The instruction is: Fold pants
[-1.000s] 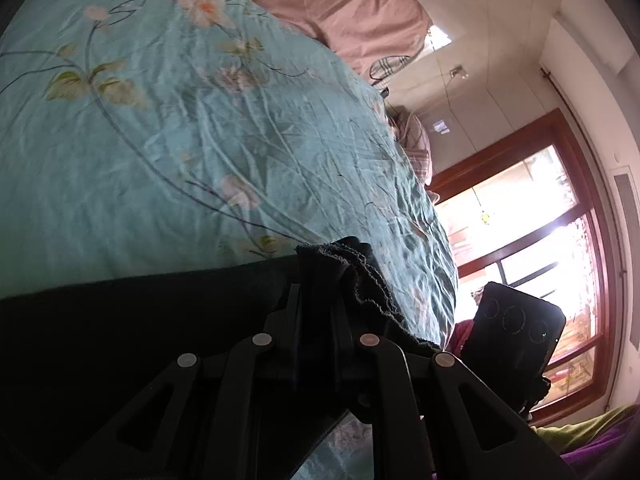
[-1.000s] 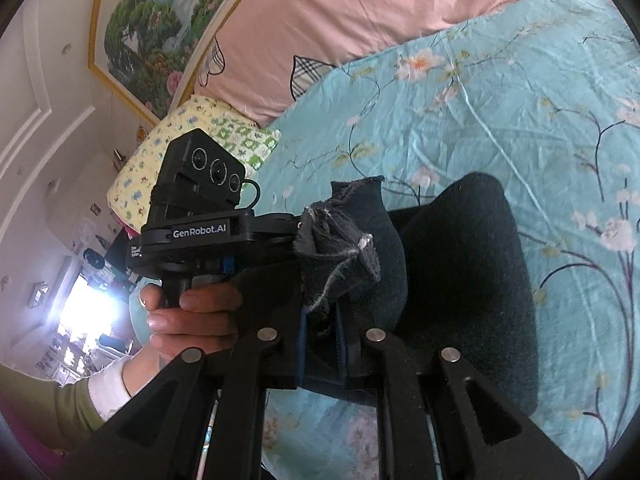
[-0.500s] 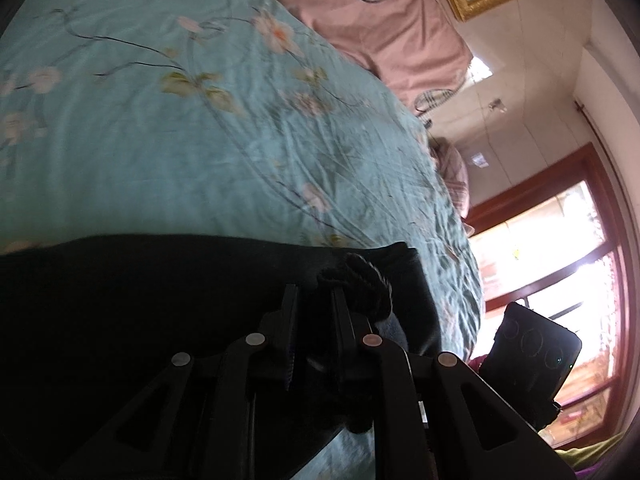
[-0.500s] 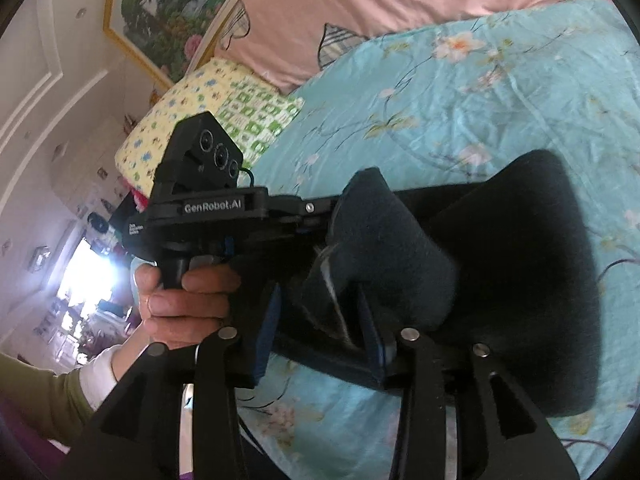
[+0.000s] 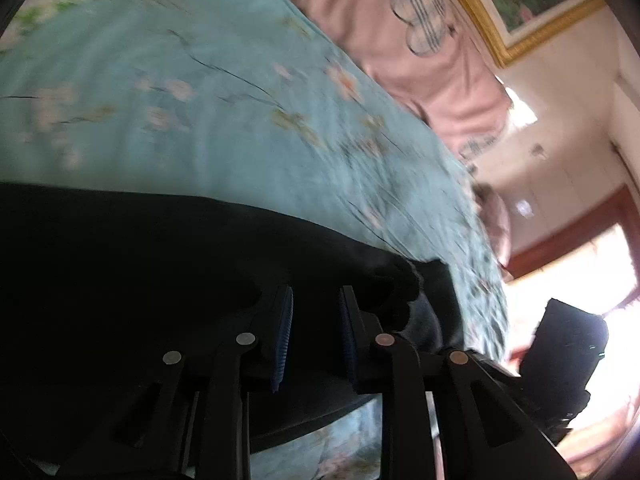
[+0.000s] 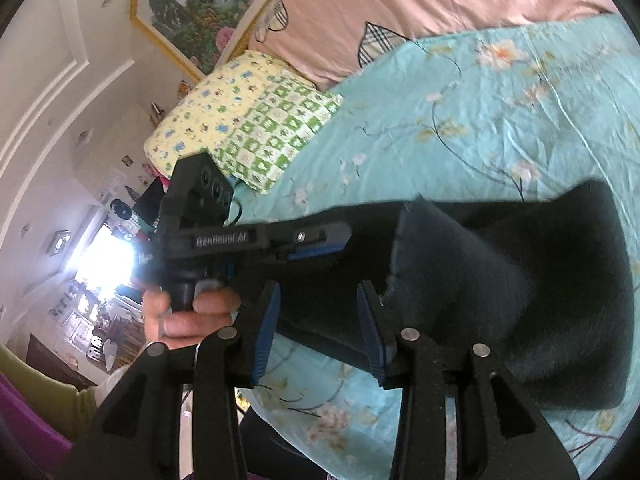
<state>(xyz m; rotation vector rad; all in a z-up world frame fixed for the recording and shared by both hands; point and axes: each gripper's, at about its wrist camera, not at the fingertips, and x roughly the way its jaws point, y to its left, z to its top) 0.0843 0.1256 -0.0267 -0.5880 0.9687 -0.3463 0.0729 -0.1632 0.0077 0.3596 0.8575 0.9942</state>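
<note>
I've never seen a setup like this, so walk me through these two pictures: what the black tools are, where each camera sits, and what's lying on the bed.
No robot here: a person holds a handheld gripper in each hand, each with a fisheye camera looking along its jaws. One picture looks out from the left gripper, the other from the right gripper, which also shows the hand holding the left tool. Dark pants lie on a teal floral bedsheet, beside a patterned pillow. The left jaws are opening; the right stand apart. Neither visibly pinches the cloth.

Left gripper (image 5: 314, 304) jaws opening; right gripper (image 6: 318, 300) jaws apart.
</note>
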